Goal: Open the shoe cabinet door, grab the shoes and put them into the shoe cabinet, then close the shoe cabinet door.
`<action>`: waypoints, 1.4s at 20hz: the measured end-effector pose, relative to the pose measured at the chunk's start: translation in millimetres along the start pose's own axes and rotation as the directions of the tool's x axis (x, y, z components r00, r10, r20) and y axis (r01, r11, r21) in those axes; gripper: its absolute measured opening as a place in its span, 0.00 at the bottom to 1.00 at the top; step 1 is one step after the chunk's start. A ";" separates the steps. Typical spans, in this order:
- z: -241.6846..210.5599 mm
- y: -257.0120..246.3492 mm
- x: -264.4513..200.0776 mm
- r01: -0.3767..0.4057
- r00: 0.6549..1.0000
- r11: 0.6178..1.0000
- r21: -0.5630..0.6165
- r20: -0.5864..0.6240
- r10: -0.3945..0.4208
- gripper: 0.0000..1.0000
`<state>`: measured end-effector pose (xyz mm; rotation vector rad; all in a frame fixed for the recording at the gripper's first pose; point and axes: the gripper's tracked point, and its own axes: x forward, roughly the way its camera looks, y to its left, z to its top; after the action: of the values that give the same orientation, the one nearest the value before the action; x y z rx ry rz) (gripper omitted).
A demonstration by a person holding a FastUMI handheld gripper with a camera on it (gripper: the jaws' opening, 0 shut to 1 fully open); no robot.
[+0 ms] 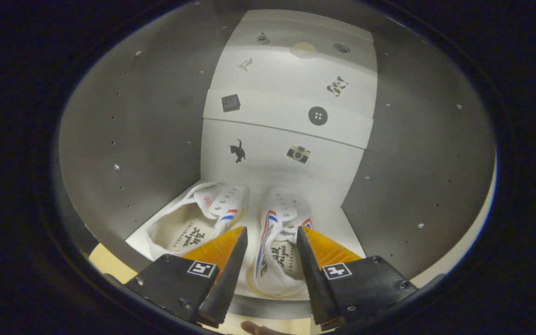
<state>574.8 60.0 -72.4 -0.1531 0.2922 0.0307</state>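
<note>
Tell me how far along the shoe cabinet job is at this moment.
Done: the cabinet is open and both white shoes sit side by side on its floor, the left shoe and the right shoe. In hand: the gripper is open, its fingers straddling the right shoe's heel end, pressing on nothing. Left: back the gripper out and close the door.

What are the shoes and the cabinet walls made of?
The shoes look like white canvas, matte and woven, with metal-looking lace holes and striped side bands. The cabinet walls look like smooth grey coated board, though painted metal is possible; small studs dot them. The gripper is open, with the right shoe between its fingers.
</note>
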 end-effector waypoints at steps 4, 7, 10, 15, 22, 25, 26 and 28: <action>0.8 5.7 -34.9 -0.023 1.000 0.996 0.086 0.012 0.022 0.76; 5.8 10.9 -66.5 -0.061 0.998 0.991 0.117 0.028 0.058 0.76; 16.1 11.9 -108.2 -0.078 0.996 0.987 0.142 0.063 0.070 0.76; 31.9 22.2 -191.1 -0.111 0.987 0.985 0.133 0.129 0.094 0.81; 43.8 24.3 -324.9 -0.161 0.969 0.974 0.159 0.213 0.126 0.99; 41.3 14.1 -378.8 -0.155 0.964 0.974 0.165 0.242 0.113 1.00; 38.9 7.5 -397.5 -0.144 0.964 0.976 0.165 0.246 0.100 1.00; 32.8 -7.9 -428.9 -0.118 0.964 0.978 0.170 0.254 0.072 1.00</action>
<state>174.0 53.8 83.8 0.0495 0.0523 0.1176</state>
